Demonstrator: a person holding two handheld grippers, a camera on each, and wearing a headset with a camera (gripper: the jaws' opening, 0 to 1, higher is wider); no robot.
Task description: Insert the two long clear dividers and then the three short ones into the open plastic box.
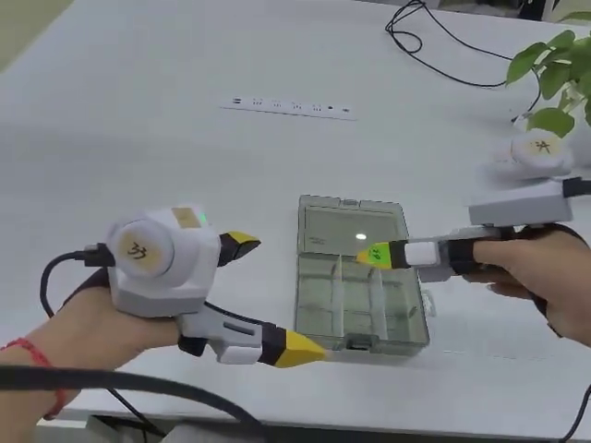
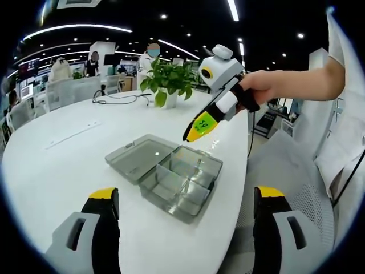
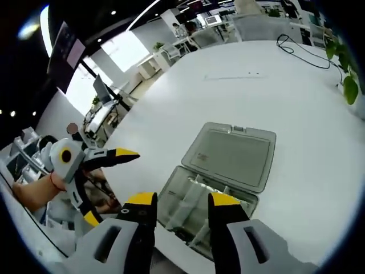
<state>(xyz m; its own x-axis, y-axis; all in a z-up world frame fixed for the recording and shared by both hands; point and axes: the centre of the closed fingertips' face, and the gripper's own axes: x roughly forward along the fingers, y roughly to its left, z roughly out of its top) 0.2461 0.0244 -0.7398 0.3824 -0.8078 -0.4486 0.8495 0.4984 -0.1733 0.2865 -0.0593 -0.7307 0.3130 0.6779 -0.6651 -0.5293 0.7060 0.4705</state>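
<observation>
Tongs on the right (image 1: 374, 254) hover just above the open plastic box (image 1: 388, 337), tips slightly apart with nothing I can make out between them. The left tongs (image 1: 277, 295) gape wide just beside the tray's left end. The tray lies crosswise, its lid (image 1: 351, 226) folded away behind. Clear dividers (image 1: 339, 291) seem already seated, so the right hand looks nearer for any pressing. Bare worktop (image 1: 138, 157) surrounds the box.

Handwritten "33": round disc (image 1: 138, 251) on the left hand-held gripper (image 1: 286, 295). Number "39": green sticker (image 1: 377, 254) on the right hand-held gripper (image 1: 364, 258).
</observation>
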